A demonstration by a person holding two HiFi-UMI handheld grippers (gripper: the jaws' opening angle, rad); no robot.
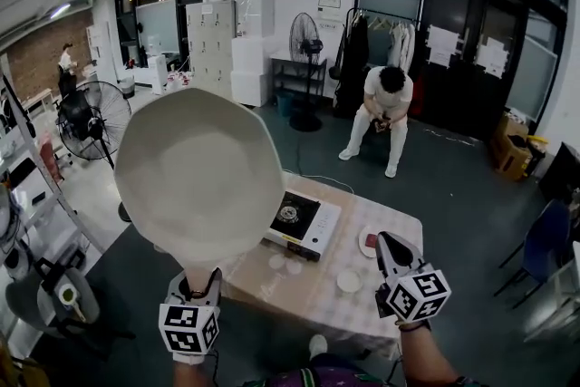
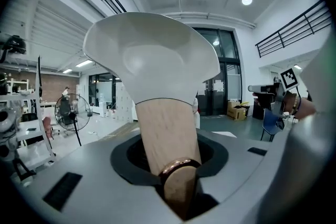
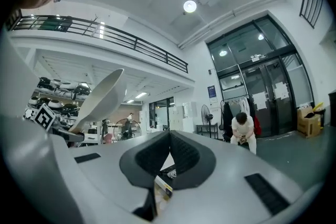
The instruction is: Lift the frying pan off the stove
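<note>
My left gripper has its fingers clamped on the wooden handle of the frying pan. A copper-coloured ring on the handle sits right at the grip. The pan is up in the air, tipped so its pale inside faces me, well above and clear of the stove. In the head view it fills the space from 9 to 12 o'clock of my left gripper.

The stove sits on the checked surface, at about 2 o'clock from my left gripper, with its burner bare.

My right gripper hangs over the surface at about 4 o'clock from the stove. Its fingers are closed together with nothing between them. From its own view the pan shows edge-on at about 10 o'clock.

A few small round pieces lie on the surface between my 2 grippers; I can't quite tell what they are.

Beyond the surface, at 12 o'clock, 1 seated person bends forward, and a standing fan is off at 9 o'clock.
</note>
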